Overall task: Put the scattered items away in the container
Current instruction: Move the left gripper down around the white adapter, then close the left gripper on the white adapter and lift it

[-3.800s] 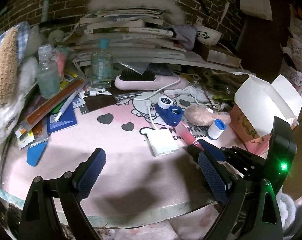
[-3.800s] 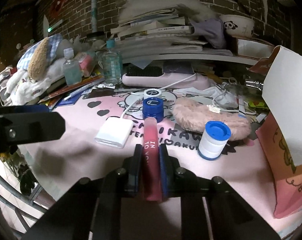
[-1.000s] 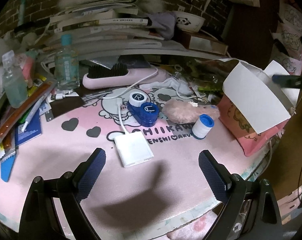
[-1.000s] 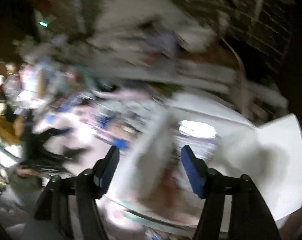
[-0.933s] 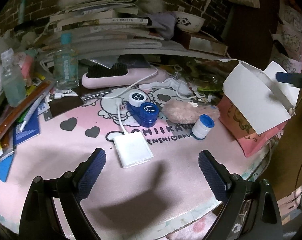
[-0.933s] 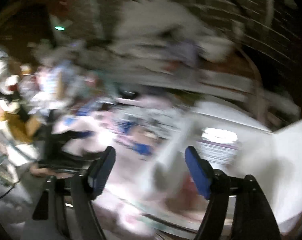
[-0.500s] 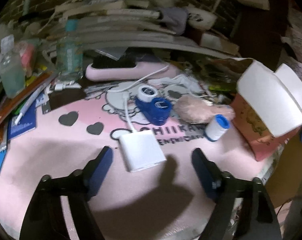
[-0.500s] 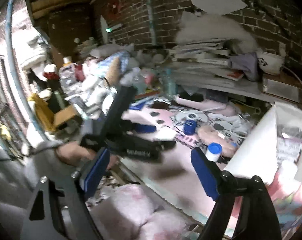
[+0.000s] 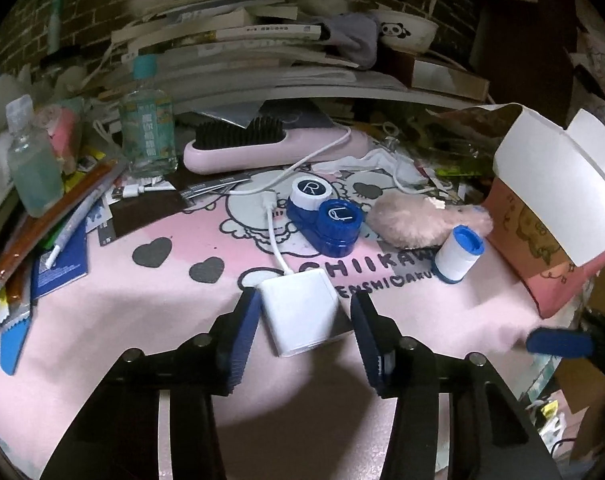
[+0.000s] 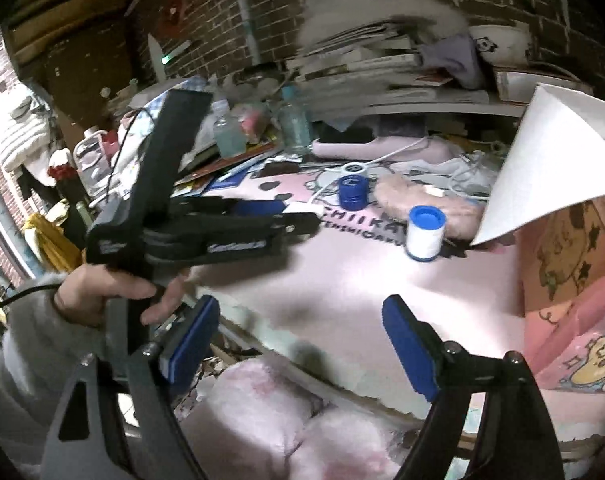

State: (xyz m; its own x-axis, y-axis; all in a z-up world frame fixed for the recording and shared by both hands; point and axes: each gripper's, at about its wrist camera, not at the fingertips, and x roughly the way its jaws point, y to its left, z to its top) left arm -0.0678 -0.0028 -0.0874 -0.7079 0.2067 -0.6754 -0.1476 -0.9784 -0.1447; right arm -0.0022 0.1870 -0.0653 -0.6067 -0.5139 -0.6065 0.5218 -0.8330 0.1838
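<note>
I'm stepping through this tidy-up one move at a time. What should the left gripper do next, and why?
Probably close the left gripper on the white adapter. Its open fingers already sit on either side of the block, with gaps left on both sides. The cable trails off behind, so lift gently afterwards. The right gripper is open and empty, off the mat.

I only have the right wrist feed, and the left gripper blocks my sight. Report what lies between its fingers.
Observer: A white adapter lies on the mat between the left gripper's fingers. They are not closed on it; a gap shows at the right finger.
Operator: Tell me whether anything is attached to it.
Observer: A white cable leaves its far edge and runs away across the pink mat.
Operator: Say what lies just beyond it.
Observer: A blue contact lens case, with its caps marked R and L.
</note>
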